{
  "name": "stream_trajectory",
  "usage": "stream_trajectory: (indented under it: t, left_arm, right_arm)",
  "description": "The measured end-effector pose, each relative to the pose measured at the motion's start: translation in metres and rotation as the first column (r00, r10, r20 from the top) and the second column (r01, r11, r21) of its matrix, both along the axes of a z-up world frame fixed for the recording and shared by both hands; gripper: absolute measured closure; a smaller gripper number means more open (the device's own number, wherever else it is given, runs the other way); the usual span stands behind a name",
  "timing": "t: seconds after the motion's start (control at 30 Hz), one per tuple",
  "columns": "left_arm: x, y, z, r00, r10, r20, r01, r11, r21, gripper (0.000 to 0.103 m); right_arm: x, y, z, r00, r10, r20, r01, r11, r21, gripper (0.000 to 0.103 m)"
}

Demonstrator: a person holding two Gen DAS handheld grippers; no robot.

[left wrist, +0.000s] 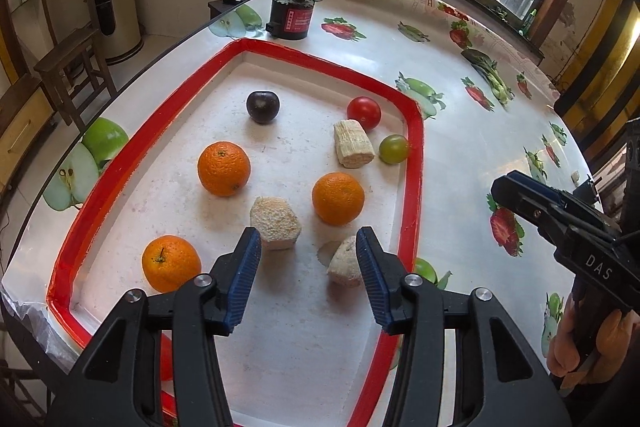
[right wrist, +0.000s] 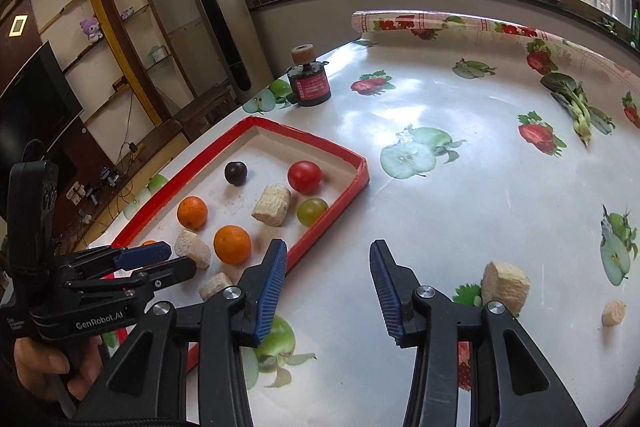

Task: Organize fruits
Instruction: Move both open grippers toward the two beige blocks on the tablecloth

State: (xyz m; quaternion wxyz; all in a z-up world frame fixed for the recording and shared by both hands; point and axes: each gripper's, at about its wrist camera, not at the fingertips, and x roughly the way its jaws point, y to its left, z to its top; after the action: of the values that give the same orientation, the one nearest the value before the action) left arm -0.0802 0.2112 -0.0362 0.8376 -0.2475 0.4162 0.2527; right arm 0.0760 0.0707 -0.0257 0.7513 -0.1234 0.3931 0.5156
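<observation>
Three dimpled round oranges (left wrist: 223, 169)

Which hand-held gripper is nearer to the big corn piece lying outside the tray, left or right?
Right. The right hand-held gripper hangs over the tablecloth just left of the corn piece; the left hand-held gripper is over the red tray.

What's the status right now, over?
Left gripper open, empty, above red tray. Right gripper open, empty, over table. Corn chunk outside tray. Nothing blocking.
</observation>
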Motion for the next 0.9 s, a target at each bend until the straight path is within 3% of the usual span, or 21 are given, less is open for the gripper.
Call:
stream_trajectory:
  t: [0.5, 0.63, 0.9]
  left_arm:
    - [0.022, -0.037, 0.013, 0.997, -0.071, 0.018, 0.07, 0.997, 0.014, 0.055]
    - [0.031, -0.049, 0.015, 0.995, -0.093, 0.021, 0.092, 0.996, 0.018, 0.05]
    - [0.057, -0.08, 0.014, 0.986, -0.168, 0.017, 0.168, 0.986, 0.013, 0.05]
  right_arm:
    - [0.025, -0.079, -0.008, 0.992, -0.127, -0.006, 0.126, 0.992, -0.01, 0.058]
    - [0.036, -0.102, -0.011, 0.984, -0.177, -0.022, 0.176, 0.984, -0.008, 0.058]
    - [0.056, -0.146, -0.02, 0.964, -0.263, -0.029, 0.263, 0.965, -0.025, 0.057]
